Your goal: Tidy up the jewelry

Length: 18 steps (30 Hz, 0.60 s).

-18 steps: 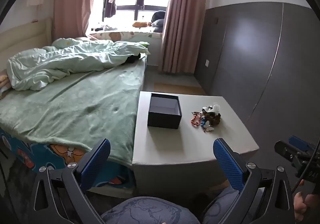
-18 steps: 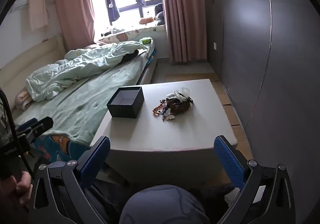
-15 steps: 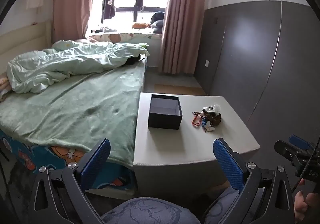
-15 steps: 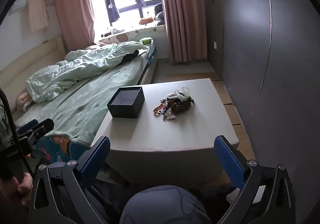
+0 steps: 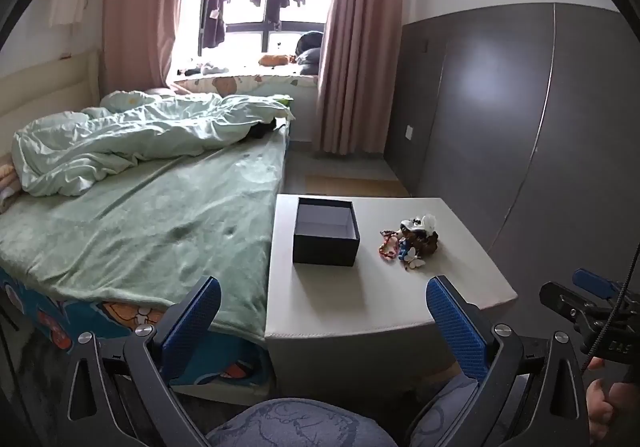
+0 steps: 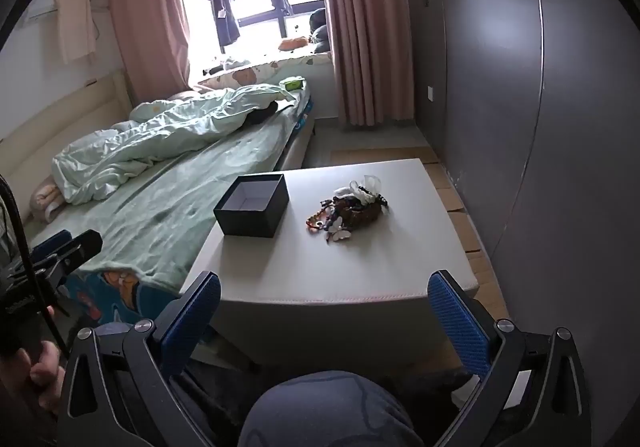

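I was seated at the near end of a low white table (image 5: 384,299) that stood against the foot of a bed (image 5: 140,223) with a green cover. I held one gripper in each hand, both short of the table and carrying nothing.

My left gripper (image 5: 320,321) had its blue-padded jaws spread wide, with nothing between them. My right gripper (image 6: 324,317) stood the same way, jaws wide apart and empty. Neither touched the table or anything on it.

On the table sat a dark, lidless box (image 5: 326,231), on the side nearer the bed. Its pale inside looked bare; I could see no jewelry in it from either view. To its right, apart from the box and not touching it, lay the jewelry (image 5: 410,241) in one tangled heap. I could make out a reddish bead strand (image 6: 316,221), dark beads, a white butterfly-shaped piece (image 6: 340,235) at the near edge and something pale and frilly at the far edge. The pieces were too small and knotted to count.

I judged the task barely begun. Nothing appeared sorted or boxed, and the whole heap was left to separate and, most likely, to move into the box.
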### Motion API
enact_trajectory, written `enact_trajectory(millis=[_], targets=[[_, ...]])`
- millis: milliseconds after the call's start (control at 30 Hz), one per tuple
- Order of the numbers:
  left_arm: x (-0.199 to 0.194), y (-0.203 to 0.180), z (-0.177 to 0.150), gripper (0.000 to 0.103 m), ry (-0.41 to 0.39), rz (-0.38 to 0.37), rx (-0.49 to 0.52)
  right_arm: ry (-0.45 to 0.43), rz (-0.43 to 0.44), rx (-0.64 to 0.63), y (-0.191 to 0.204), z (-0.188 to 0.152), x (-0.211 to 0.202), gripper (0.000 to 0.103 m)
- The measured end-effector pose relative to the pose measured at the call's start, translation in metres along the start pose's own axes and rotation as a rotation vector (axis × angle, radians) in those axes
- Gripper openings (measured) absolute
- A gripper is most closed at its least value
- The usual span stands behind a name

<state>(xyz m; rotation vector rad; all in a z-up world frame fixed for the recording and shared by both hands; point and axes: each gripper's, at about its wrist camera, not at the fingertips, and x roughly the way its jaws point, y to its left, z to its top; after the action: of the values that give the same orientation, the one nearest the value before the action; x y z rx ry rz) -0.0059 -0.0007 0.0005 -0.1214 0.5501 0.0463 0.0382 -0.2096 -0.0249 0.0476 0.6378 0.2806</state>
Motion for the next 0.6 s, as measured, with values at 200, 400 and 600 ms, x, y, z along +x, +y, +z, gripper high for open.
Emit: enact_trajectory(millis=[200, 400, 600], targets=[[-0.0036, -0.0003, 0.0006, 0.103, -0.01, -0.011, 0.001, 0.001, 0.001, -0.001, -0.0014, 0.0002, -0.0007, 0.103], [-0.0058, 0.0007, 0.0014, 0.103, -0.013, -0.019, -0.001, -0.007, -0.005, 0.0, -0.0036, 0.0021, -0.0026, 0.103], [-0.0083, 0.001, 0.0022, 0.103, -0.014, -0.027, 0.0, -0.01, -0.007, -0.001, -0.0051, 0.0031, -0.0032, 0.103]])
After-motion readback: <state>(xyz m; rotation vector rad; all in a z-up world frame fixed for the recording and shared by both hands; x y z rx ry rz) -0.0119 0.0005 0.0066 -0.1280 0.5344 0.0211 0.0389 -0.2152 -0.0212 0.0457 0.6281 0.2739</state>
